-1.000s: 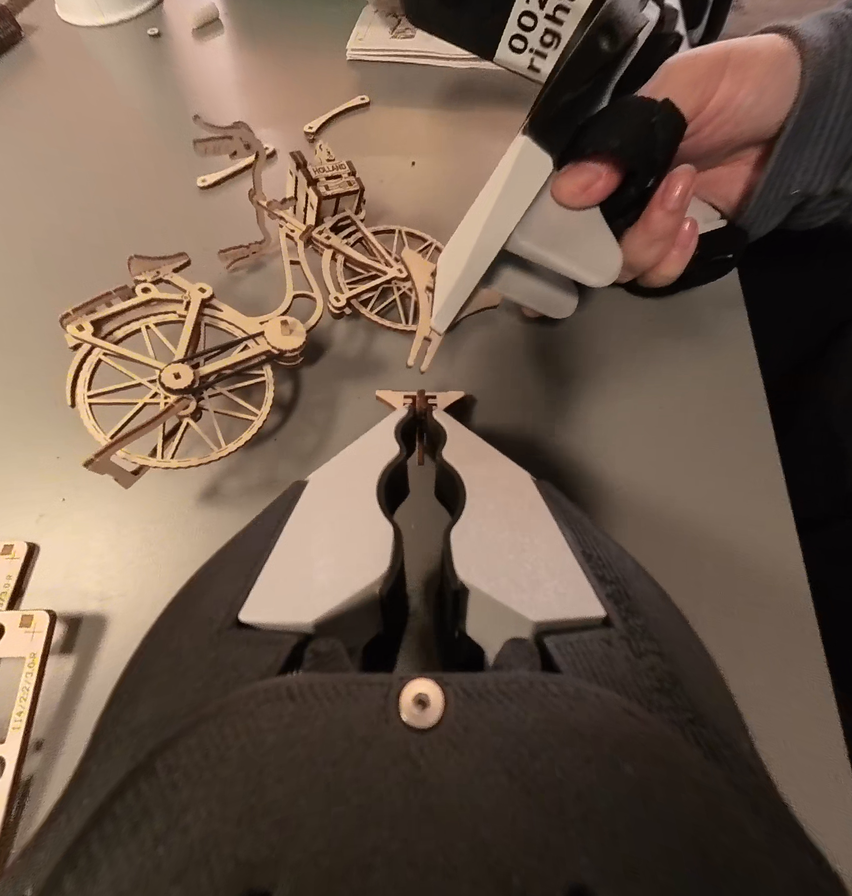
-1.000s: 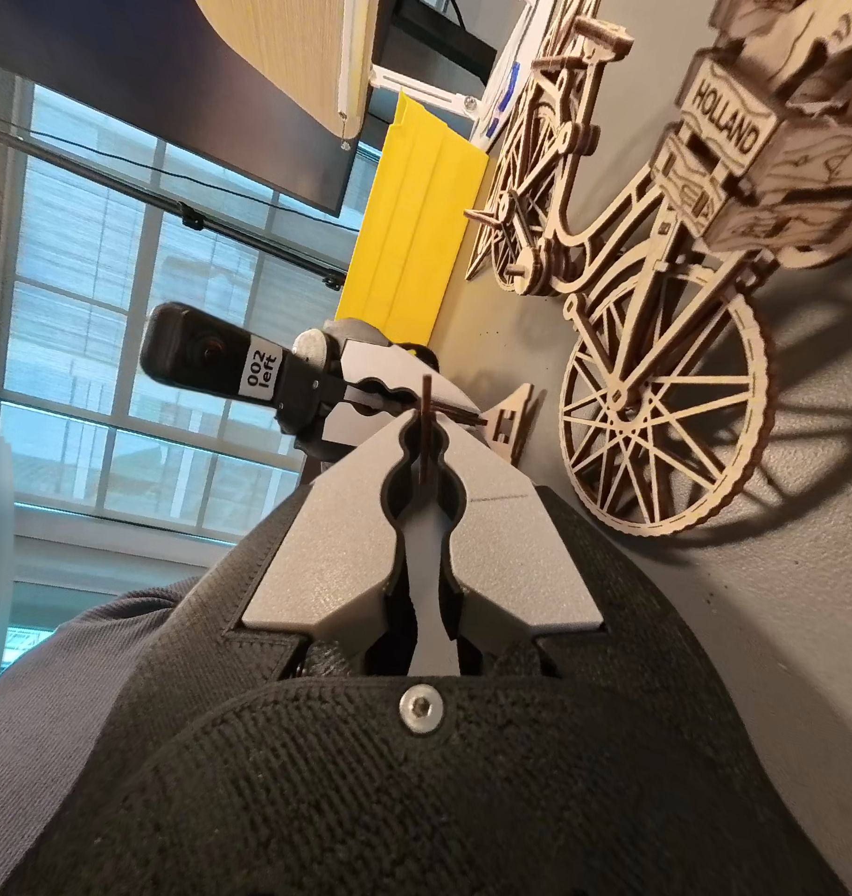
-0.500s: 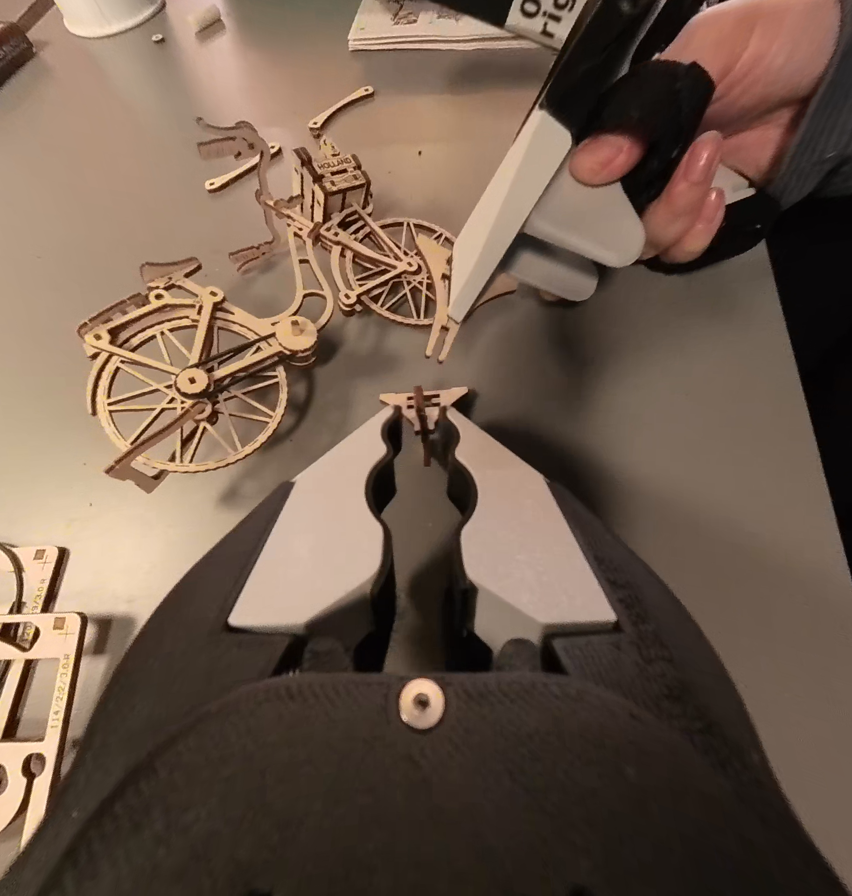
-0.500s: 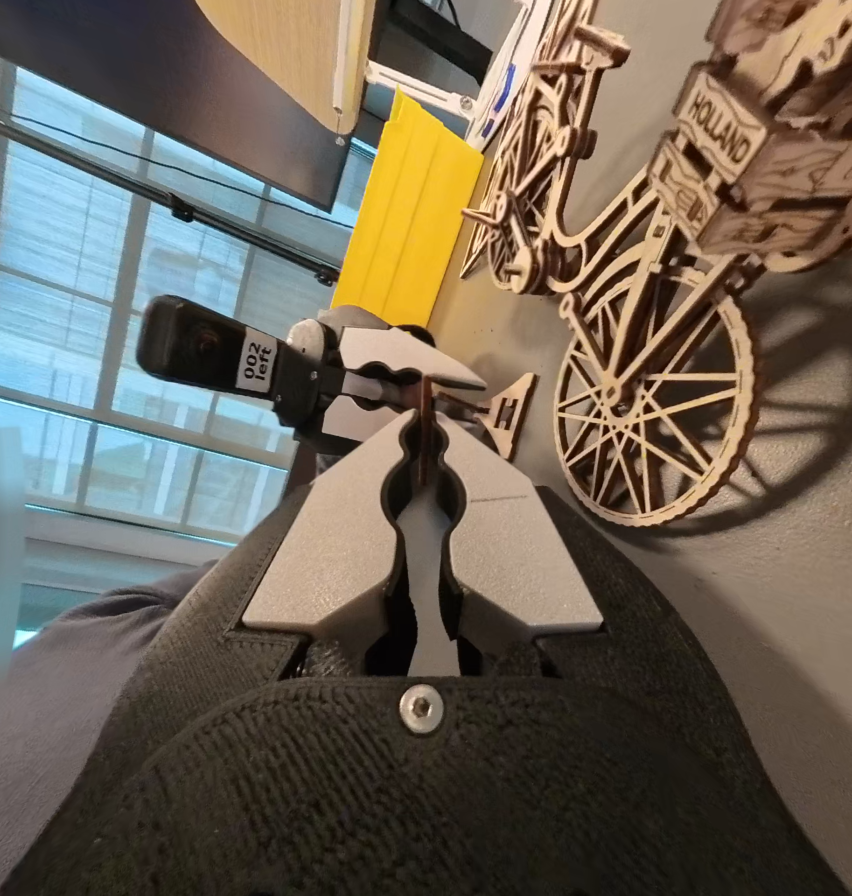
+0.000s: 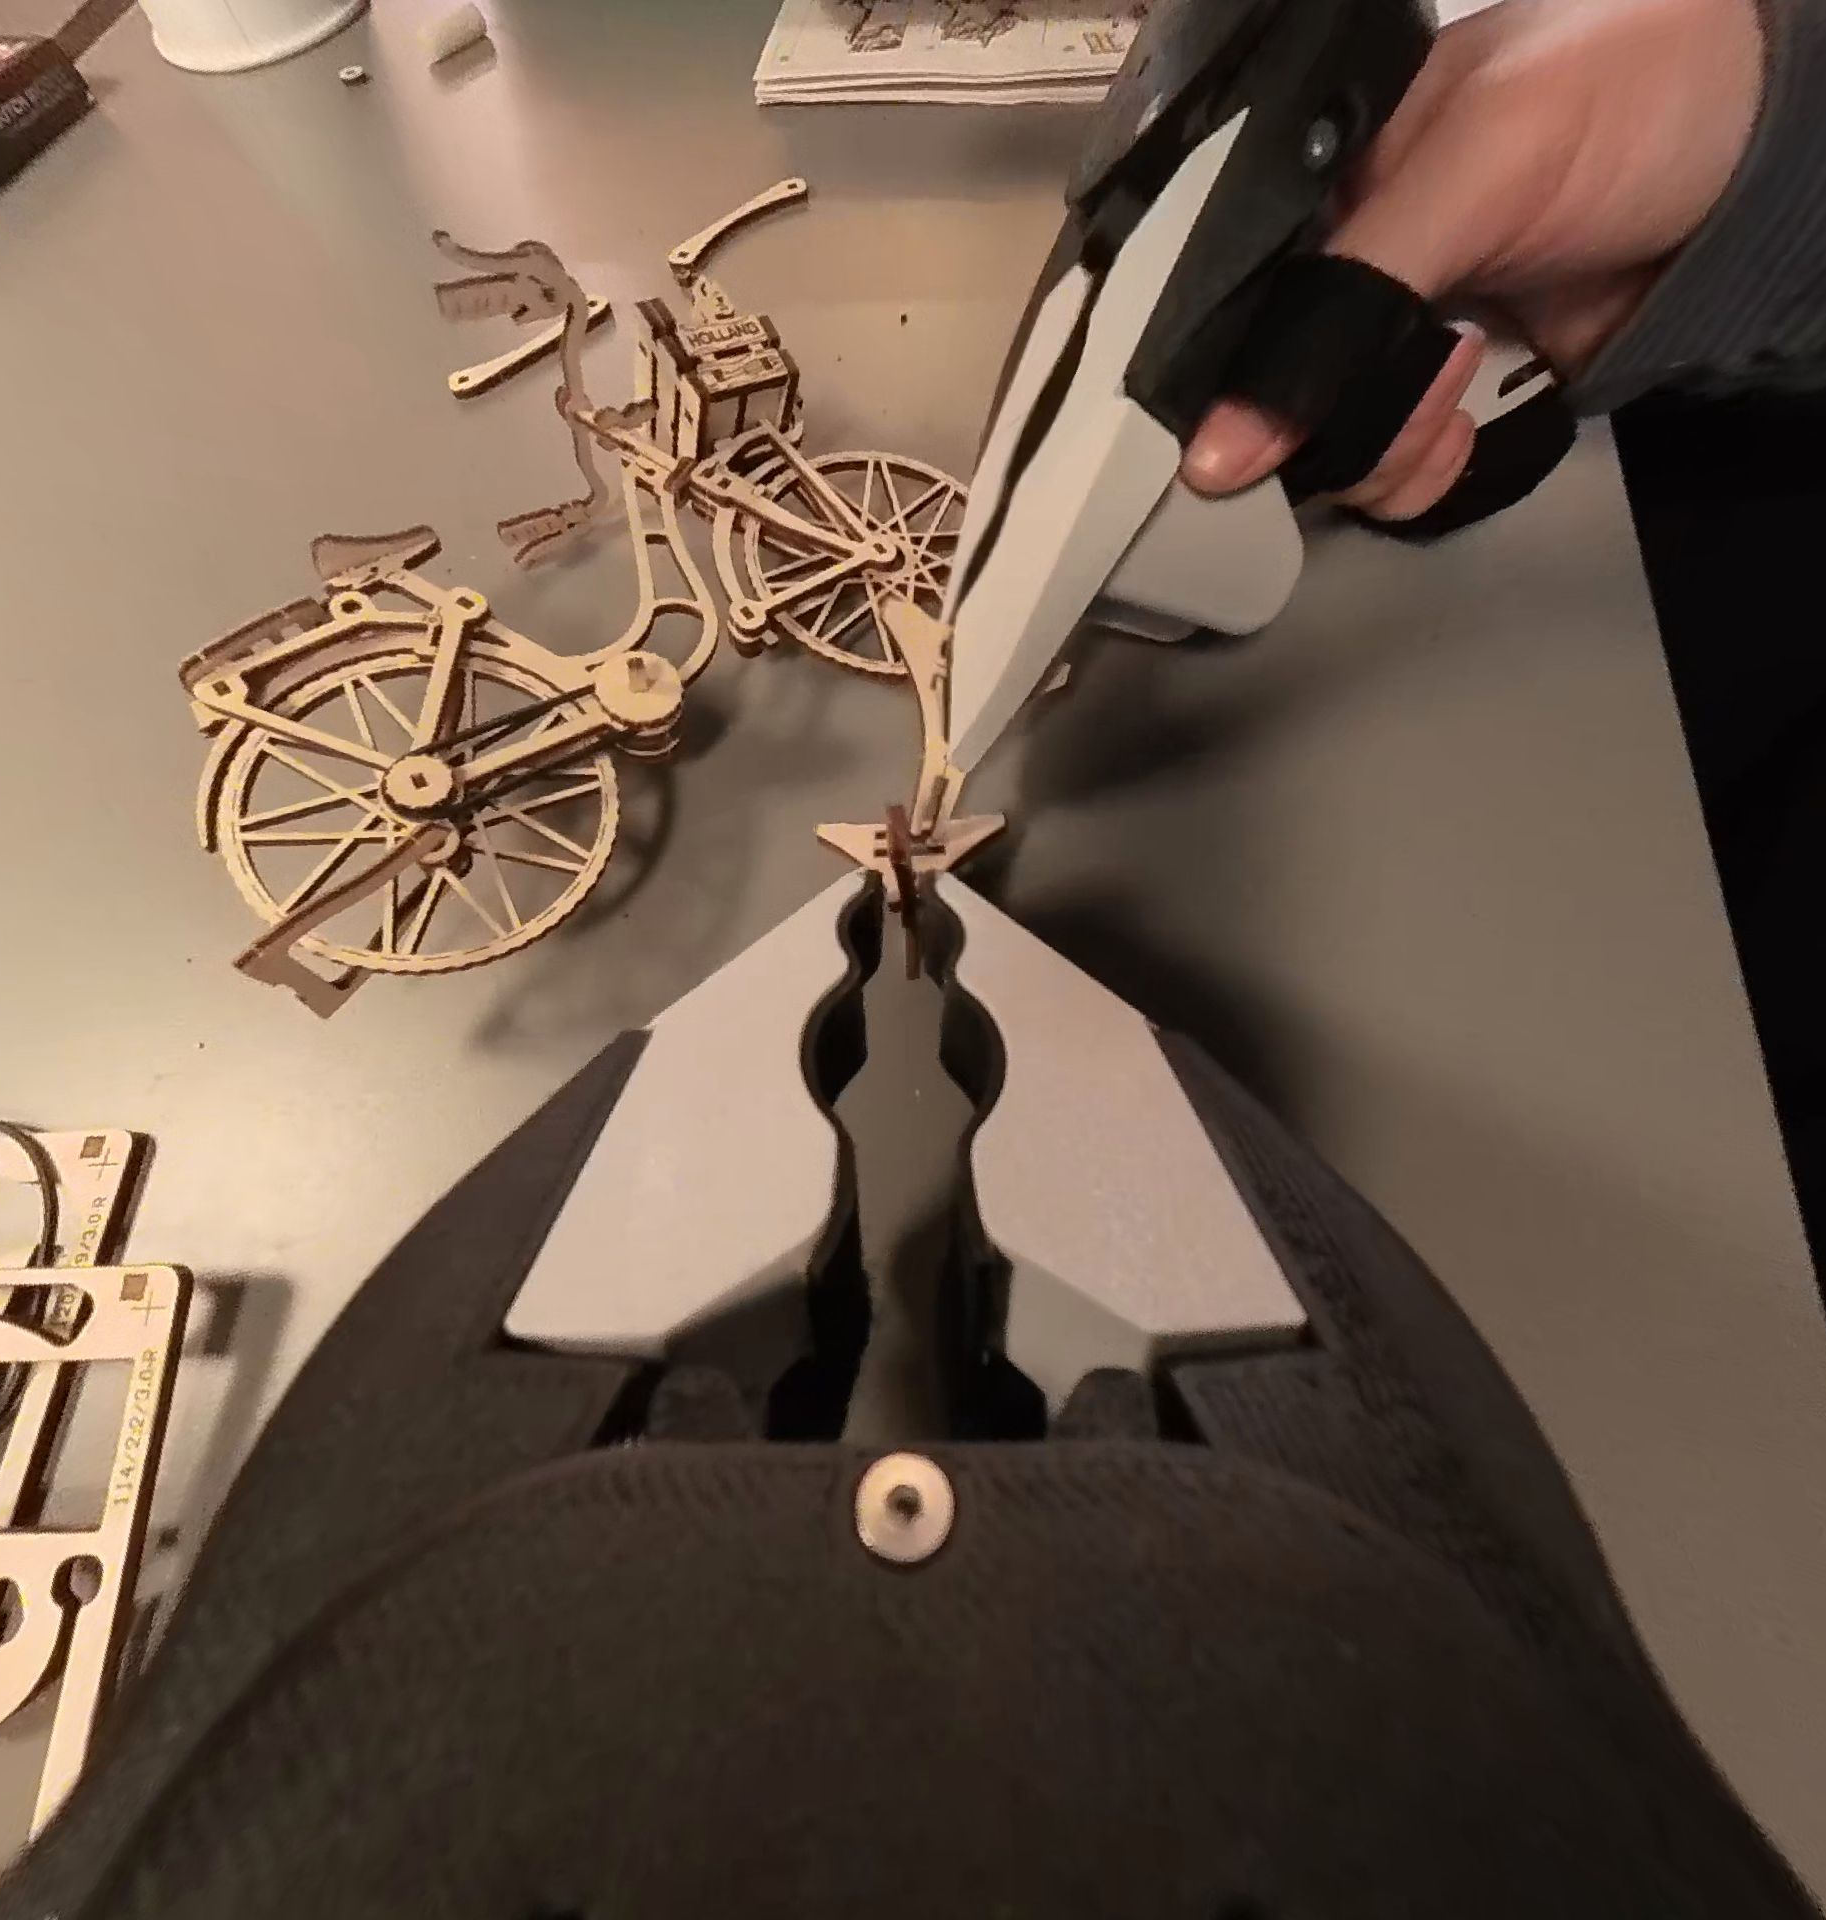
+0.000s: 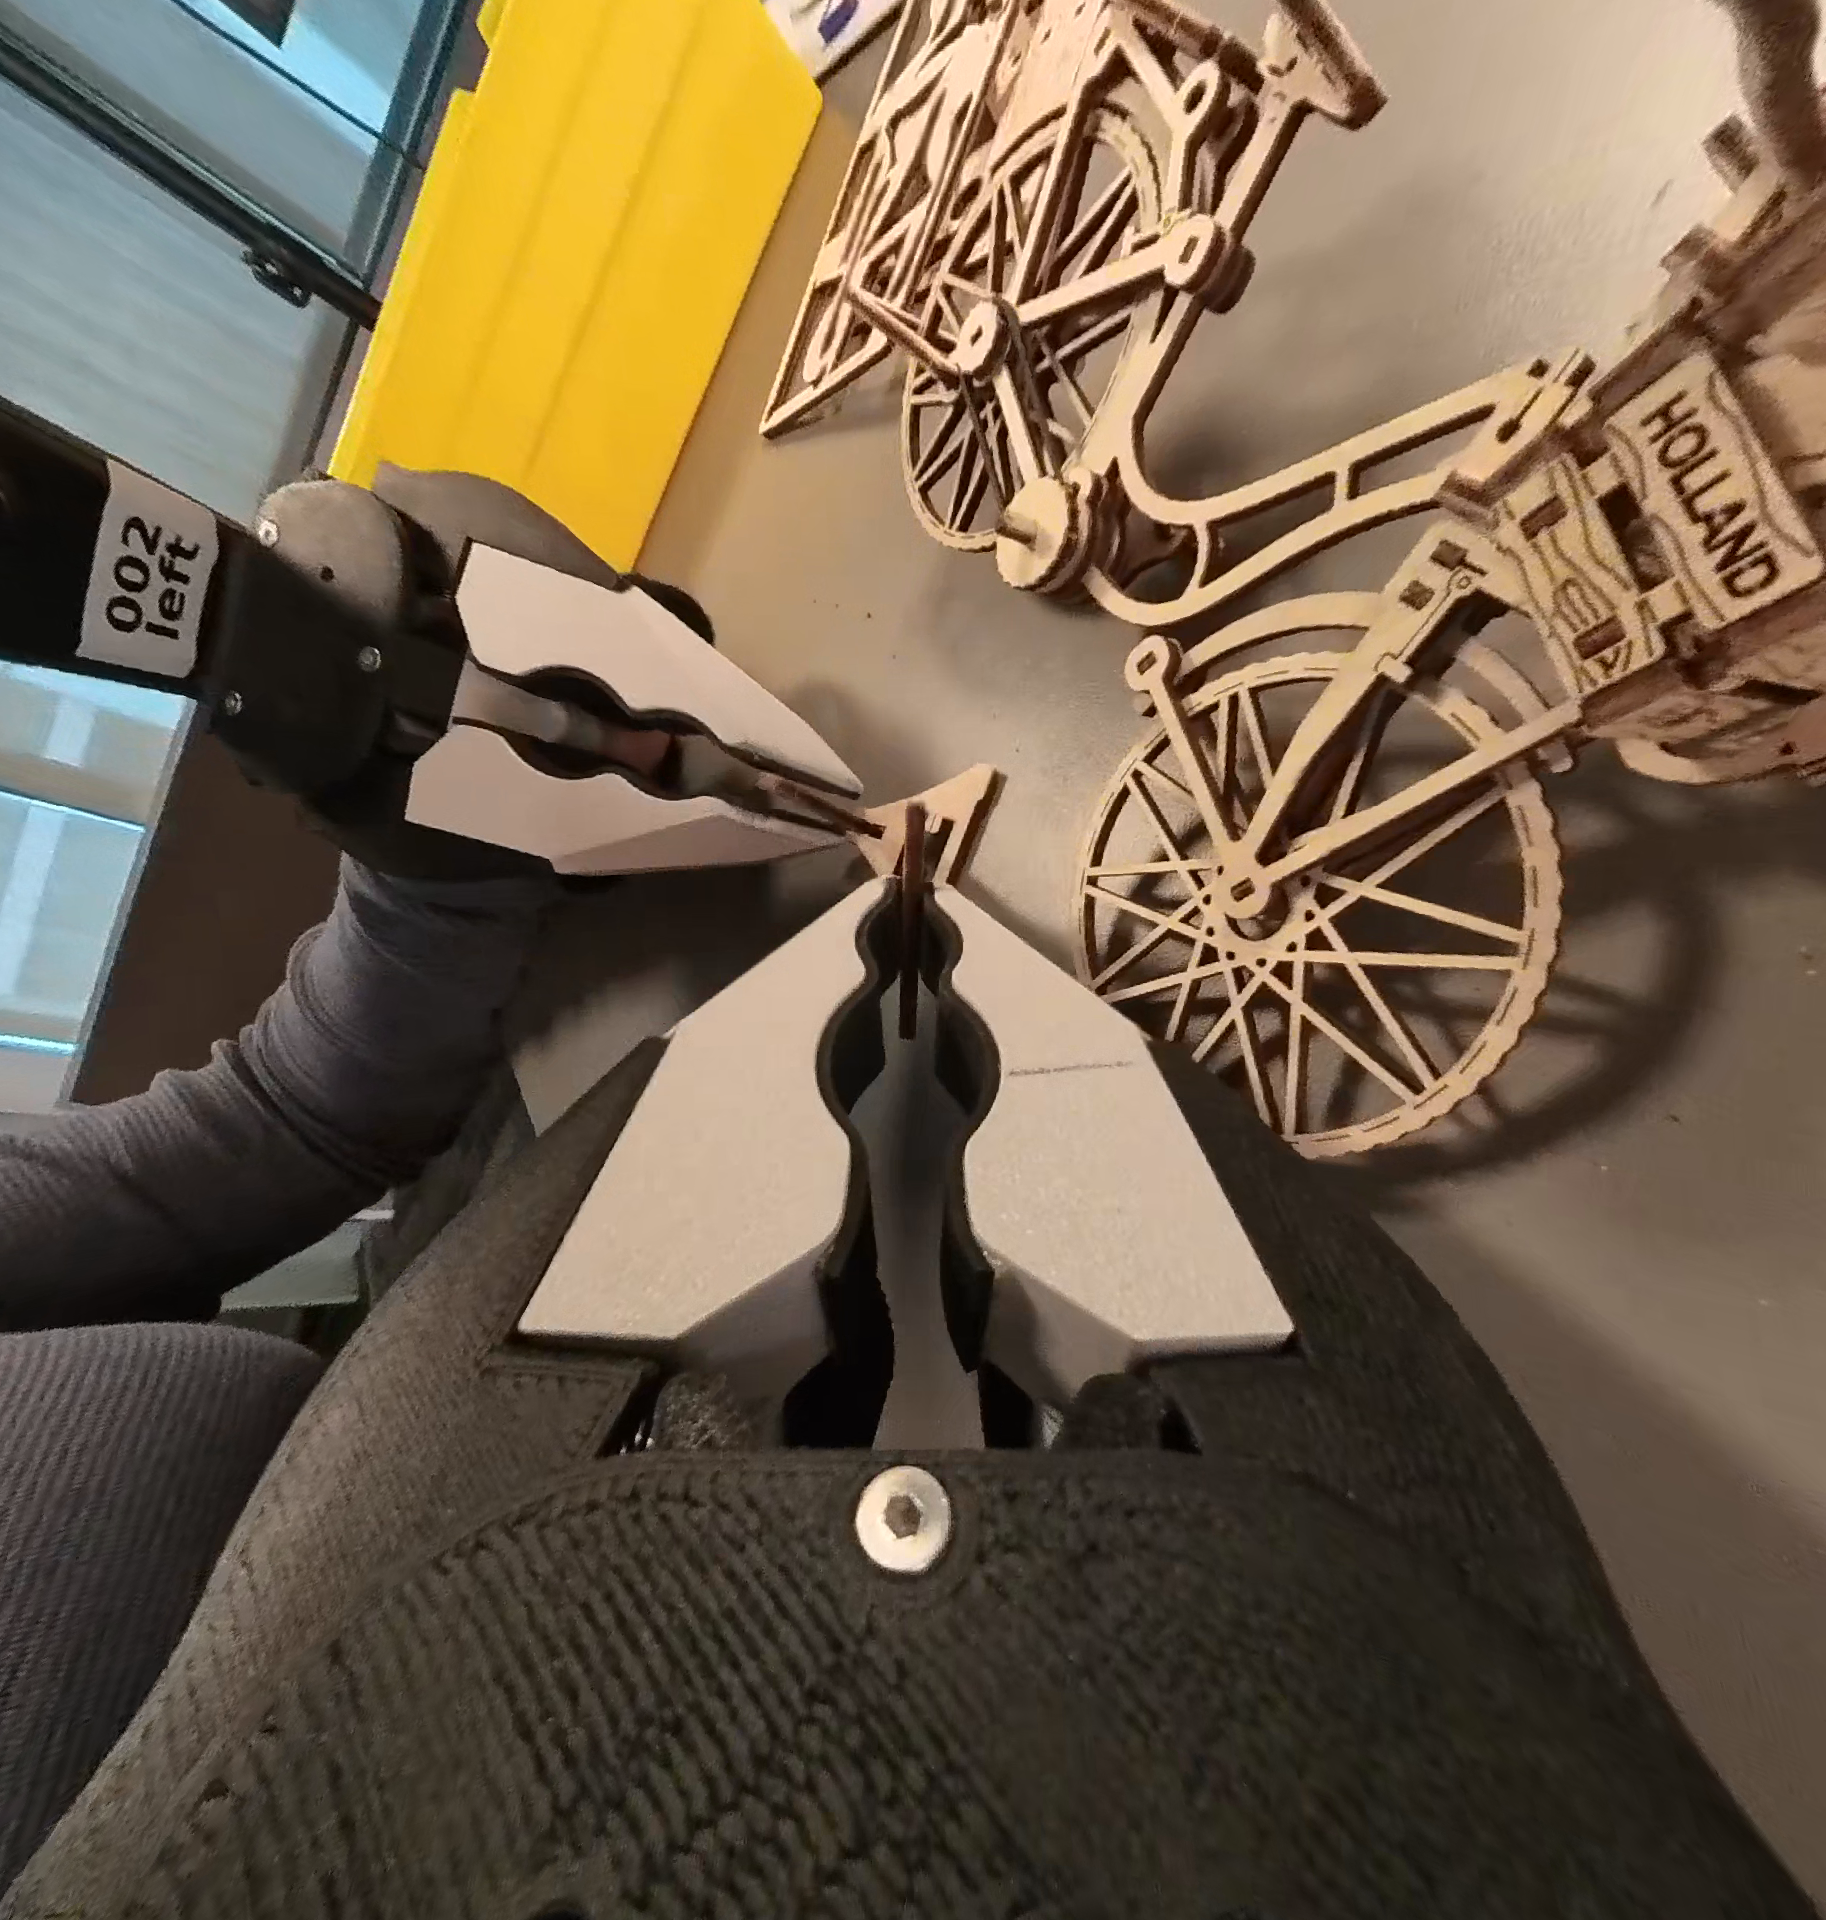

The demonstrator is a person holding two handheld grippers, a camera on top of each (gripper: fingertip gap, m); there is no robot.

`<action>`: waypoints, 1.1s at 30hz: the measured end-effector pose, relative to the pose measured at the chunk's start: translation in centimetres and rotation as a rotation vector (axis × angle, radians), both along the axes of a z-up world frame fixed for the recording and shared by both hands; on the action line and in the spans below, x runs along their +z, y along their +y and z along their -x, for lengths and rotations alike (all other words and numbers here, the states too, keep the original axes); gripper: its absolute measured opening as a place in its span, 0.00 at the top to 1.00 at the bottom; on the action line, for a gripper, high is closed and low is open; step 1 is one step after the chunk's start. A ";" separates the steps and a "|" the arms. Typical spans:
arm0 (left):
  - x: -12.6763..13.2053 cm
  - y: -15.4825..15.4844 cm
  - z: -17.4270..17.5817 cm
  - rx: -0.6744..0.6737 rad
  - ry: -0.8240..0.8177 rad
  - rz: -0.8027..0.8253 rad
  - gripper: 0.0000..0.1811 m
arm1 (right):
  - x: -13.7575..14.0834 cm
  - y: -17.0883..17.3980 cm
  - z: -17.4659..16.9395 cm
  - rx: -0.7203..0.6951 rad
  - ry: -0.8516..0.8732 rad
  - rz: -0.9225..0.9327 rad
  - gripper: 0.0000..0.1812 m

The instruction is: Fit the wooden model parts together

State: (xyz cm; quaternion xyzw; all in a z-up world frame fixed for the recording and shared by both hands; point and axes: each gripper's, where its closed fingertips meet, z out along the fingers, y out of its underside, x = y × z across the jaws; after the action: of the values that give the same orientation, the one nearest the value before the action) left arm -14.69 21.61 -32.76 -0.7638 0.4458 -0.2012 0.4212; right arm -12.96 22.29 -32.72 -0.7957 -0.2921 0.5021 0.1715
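My left gripper (image 5: pixel 904 888) is shut on the thin stem of a small triangular wooden part (image 5: pixel 966 834), held above the grey table (image 5: pixel 1304 831). My right gripper (image 5: pixel 956 764) comes down from the upper right, shut on a curved forked wooden part (image 5: pixel 928 707) whose forked end touches the triangular part's middle. In the right wrist view my right gripper (image 6: pixel 911 899) holds its part edge-on (image 6: pixel 909 977), against the triangular part (image 6: pixel 950 816) held by the left gripper (image 6: pixel 841 810). The wooden bicycle model (image 5: pixel 421 748) lies on its side to the left; it also shows in the right wrist view (image 6: pixel 1304 914).
Punched-out wooden sheets (image 5: pixel 67 1403) lie at the near left. Loose wooden strips (image 5: pixel 514 301), a booklet (image 5: pixel 940 52), a white cup (image 5: pixel 244 26) and a dark box (image 5: pixel 15 104) sit at the back. The table edge (image 5: pixel 1667 935) runs on the right. A yellow object (image 6: pixel 576 260) stands beyond. From the left gripper's tips to the yellow object (image 6: pixel 576 260) is close to 25 cm.
My right gripper has brought the forked part down and toward the left gripper; its forked end now meets the triangular part. The left gripper has shifted slightly.
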 end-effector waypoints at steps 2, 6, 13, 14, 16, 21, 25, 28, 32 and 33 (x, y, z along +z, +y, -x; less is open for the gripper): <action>0.0 0.0 0.0 -0.002 -0.004 0.007 0.98 | 0.0 0.0 0.0 -0.001 0.004 0.007 1.00; 0.2 0.0 0.0 -0.003 -0.021 0.011 0.99 | 0.0 -0.2 0.1 -0.005 0.012 0.015 1.00; 1.4 0.0 -0.7 -0.004 -0.109 -0.005 0.99 | 0.6 -0.7 0.4 -0.004 0.078 0.077 1.00; 1.3 0.0 -0.7 -0.007 -0.102 -0.004 0.99 | 0.7 -0.7 0.4 -0.005 0.088 0.087 1.00; 1.1 -0.1 -0.9 -0.016 -0.084 -0.006 0.99 | 0.8 -0.7 0.5 -0.005 0.101 0.101 1.00; 0.5 -0.1 -1.0 -0.021 -0.049 0.016 0.99 | 0.8 -0.7 0.5 -0.002 0.104 0.105 1.00; 0.2 -0.2 -1.3 -0.033 -0.018 0.002 0.98 | 0.5 -0.8 0.5 0.005 0.076 0.079 1.00; 0.4 -0.1 -1.3 -0.029 -0.031 0.005 0.99 | 0.6 -0.7 0.5 0.003 0.089 0.090 1.00; 0.4 -0.4 -1.1 -0.035 -0.046 0.023 0.92 | 0.8 -0.5 0.4 -0.008 0.101 0.093 1.00; 0.4 -0.5 -0.9 -0.032 -0.047 0.032 0.91 | 0.8 -0.4 0.3 -0.016 0.104 0.090 1.00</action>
State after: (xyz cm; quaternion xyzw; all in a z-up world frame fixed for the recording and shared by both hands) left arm -13.78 21.13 -32.39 -0.7581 0.4448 -0.2328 0.4162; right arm -13.25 21.92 -31.92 -0.7778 -0.2534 0.5540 0.1546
